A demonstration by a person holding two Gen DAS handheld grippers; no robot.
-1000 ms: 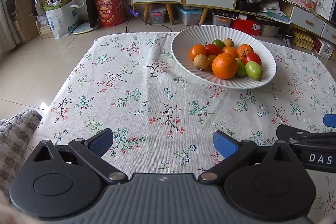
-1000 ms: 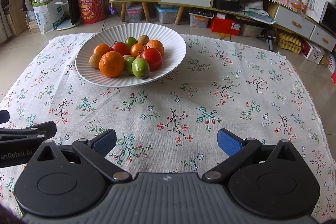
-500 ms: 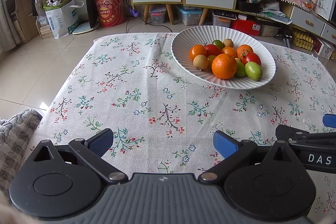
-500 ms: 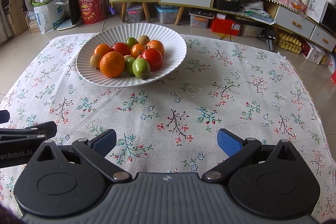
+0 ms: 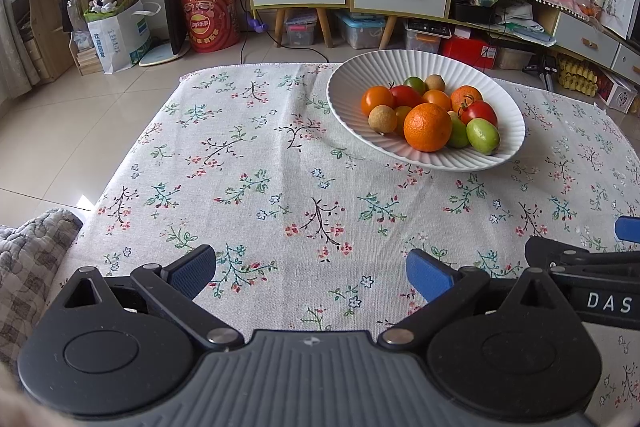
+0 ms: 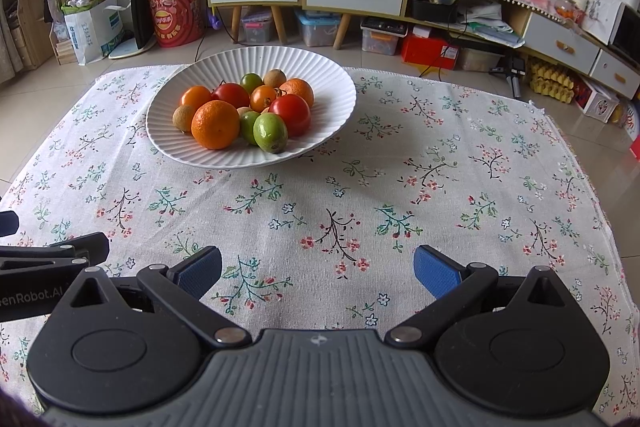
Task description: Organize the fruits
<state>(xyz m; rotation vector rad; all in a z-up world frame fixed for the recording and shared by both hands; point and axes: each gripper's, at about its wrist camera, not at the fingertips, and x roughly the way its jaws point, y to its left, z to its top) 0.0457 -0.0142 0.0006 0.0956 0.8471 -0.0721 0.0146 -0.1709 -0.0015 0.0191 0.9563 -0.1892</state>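
While the left gripper and the right gripper hang side by side over the near edge of the floral tablecloth, both have their blue-padded jaws spread wide with nothing between them. Well ahead of them, the white ribbed ceramic bowl sits on the cloth, holding the piled fruits: a large orange, red tomatoes, green fruits and small brown ones.
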